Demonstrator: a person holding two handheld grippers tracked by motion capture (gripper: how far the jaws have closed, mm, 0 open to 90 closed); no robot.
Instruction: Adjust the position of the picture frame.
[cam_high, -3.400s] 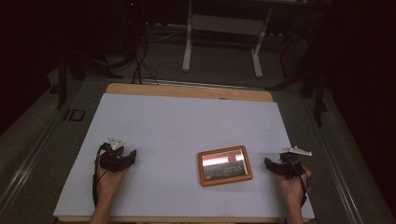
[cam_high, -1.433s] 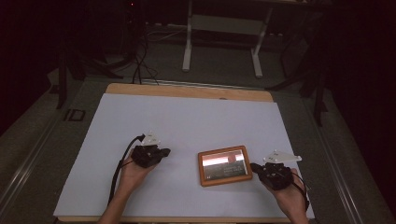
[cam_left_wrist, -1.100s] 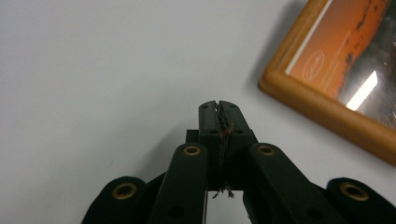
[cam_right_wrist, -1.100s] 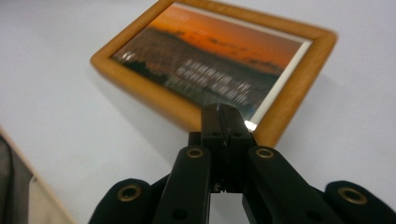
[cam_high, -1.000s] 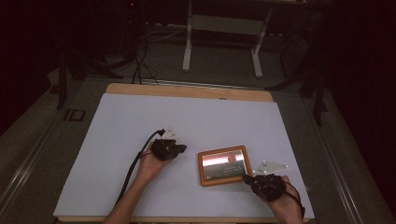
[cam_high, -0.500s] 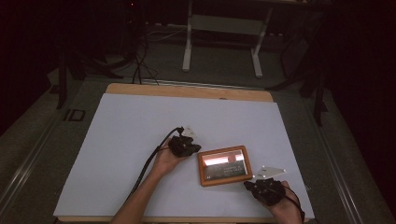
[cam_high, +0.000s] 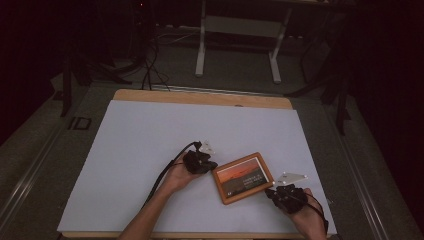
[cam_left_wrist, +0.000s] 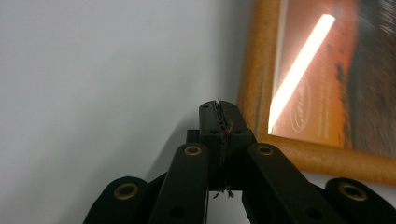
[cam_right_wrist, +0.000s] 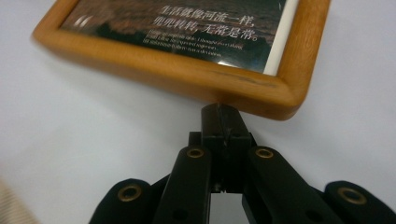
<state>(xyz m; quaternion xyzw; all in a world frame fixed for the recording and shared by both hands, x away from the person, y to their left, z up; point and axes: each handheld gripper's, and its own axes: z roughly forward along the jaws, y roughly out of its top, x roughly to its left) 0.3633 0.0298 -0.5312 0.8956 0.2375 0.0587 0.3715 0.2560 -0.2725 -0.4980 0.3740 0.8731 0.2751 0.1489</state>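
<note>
Framed picture flanked by two closed grippers

The left gripper is seen closed, empty, at the frame's left edge; the frame lies flat on the table; white Chinese lettering is printed on it; the right gripper, closed, empty, is set at its near right corner.

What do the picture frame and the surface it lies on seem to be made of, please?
The picture frame looks like light wood with a smooth, rounded, satin finish; faint grain shows. Its front pane seems to be glass or clear plastic, since it mirrors a bright strip of light. The table top looks like a matte white sheet, paper or laminate, over a wooden board at its far edge.
</note>
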